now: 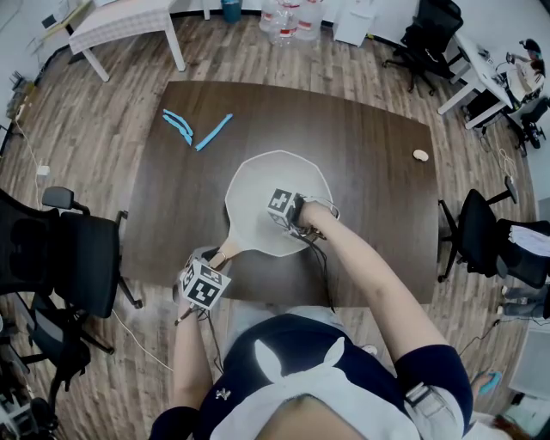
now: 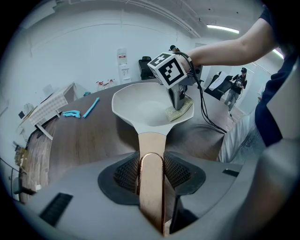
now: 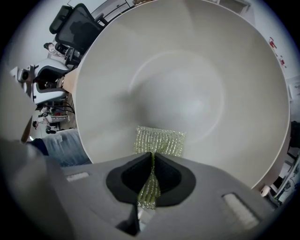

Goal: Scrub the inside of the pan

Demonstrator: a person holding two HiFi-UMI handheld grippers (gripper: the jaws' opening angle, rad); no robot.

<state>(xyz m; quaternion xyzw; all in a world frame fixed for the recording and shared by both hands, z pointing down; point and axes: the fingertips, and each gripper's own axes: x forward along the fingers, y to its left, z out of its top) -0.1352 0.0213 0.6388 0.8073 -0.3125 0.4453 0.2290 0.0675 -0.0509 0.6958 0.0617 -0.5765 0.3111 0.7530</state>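
1. A wood-plank floor (image 1: 112, 146) runs all round a dark brown bench (image 1: 369, 172).
2. Black office chairs (image 1: 60, 253) stand at its left and right, with a white table (image 1: 129, 21) beyond at far left.
3. White walls (image 2: 79, 51), and a strip light (image 2: 222, 29) overhead.

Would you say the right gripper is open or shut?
Shut: the right gripper pinches the sponge inside the pan.

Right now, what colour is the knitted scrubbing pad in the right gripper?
Glittery yellow-green; the knitted scrubbing pad shows best in the right gripper view.

Matt cream pan (image 3: 187, 70), glittery mesh scrubber (image 3: 159, 140)
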